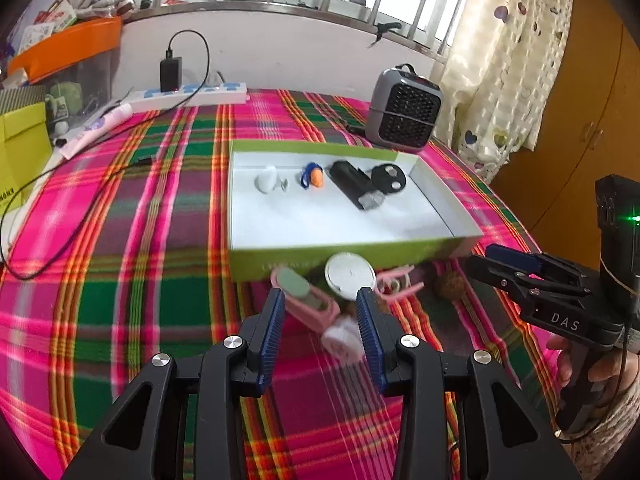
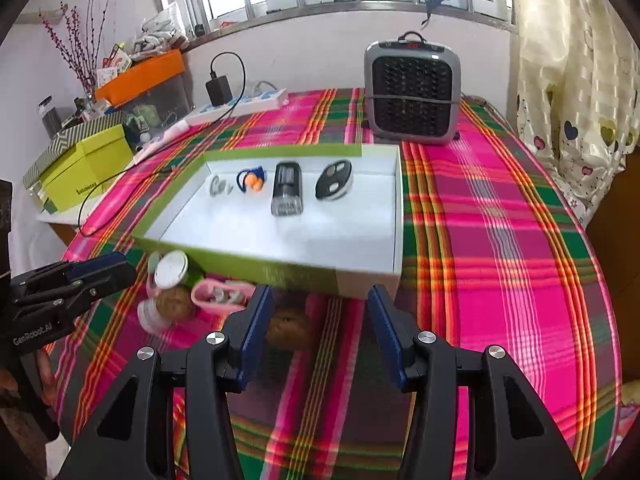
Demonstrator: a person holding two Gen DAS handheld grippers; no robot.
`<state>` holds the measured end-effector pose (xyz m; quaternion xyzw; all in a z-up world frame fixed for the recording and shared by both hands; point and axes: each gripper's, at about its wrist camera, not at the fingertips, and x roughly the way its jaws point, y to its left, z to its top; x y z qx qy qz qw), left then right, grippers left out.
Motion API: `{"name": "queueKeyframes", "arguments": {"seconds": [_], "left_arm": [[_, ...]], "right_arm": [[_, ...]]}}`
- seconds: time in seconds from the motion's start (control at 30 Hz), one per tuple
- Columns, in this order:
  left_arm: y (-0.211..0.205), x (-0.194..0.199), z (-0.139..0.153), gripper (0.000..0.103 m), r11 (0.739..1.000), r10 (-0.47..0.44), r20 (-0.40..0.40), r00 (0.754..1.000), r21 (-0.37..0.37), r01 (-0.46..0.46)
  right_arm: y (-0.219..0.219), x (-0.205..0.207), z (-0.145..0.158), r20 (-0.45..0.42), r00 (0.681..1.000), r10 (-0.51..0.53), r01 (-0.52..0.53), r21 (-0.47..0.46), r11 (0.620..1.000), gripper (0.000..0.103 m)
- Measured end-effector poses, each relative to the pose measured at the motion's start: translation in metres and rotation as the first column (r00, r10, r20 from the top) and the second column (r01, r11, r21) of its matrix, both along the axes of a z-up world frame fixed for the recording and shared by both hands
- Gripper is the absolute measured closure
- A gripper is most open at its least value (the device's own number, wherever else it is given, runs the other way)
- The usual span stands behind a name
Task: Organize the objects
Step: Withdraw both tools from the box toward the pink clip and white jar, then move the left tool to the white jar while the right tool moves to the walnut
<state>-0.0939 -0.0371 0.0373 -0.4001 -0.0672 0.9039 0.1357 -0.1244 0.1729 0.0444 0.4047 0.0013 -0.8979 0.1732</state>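
A green-walled box lid (image 1: 348,254) (image 2: 296,274) with a white floor lies on the plaid cloth. In it lie a white earbud piece (image 1: 267,182), orange earplugs on a blue cord (image 1: 311,176) (image 2: 251,182), a black lighter-like device (image 1: 356,190) (image 2: 286,192) and a black key fob (image 1: 388,180) (image 2: 334,180). In front of the box lie a pink case (image 1: 308,300), a round silver tin (image 1: 350,276) (image 2: 171,269), a pink clip (image 1: 396,284) (image 2: 222,296), a small white jar (image 1: 340,340) and walnuts (image 1: 450,285) (image 2: 288,328). My left gripper (image 1: 320,324) is open above the pink case. My right gripper (image 2: 316,332) is open above a walnut.
A grey fan heater (image 1: 404,110) (image 2: 414,92) stands behind the box. A power strip with a charger (image 1: 188,92) (image 2: 236,102) and its cable lie at the back left. Green boxes (image 2: 86,172) and an orange-lidded bin (image 1: 68,50) stand left. A curtain (image 1: 508,68) hangs right.
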Motion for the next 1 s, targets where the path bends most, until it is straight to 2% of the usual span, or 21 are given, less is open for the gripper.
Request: {"name": "queueKeyframes", "arguments": {"seconds": [0.23, 0.53, 1.0], "left_arm": [[0.006, 0.01, -0.012, 0.068, 0.999, -0.028, 0.015, 0.999, 0.021, 0.028], [0.014, 0.009, -0.018, 0.067, 0.999, -0.043, 0.028, 0.999, 0.013, 0.043], [0.017, 0.004, -0.027, 0.067, 1.0, -0.027, 0.048, 0.998, 0.004, 0.026]], "right_arm": [[0.001, 0.006, -0.01, 0.02, 1.0, 0.007, -0.007, -0.003, 1.0, 0.052], [-0.001, 0.01, -0.016, 0.035, 0.999, 0.024, -0.023, -0.01, 1.0, 0.052], [-0.007, 0.006, -0.026, 0.059, 0.997, 0.048, -0.049, 0.005, 0.999, 0.051]]}}
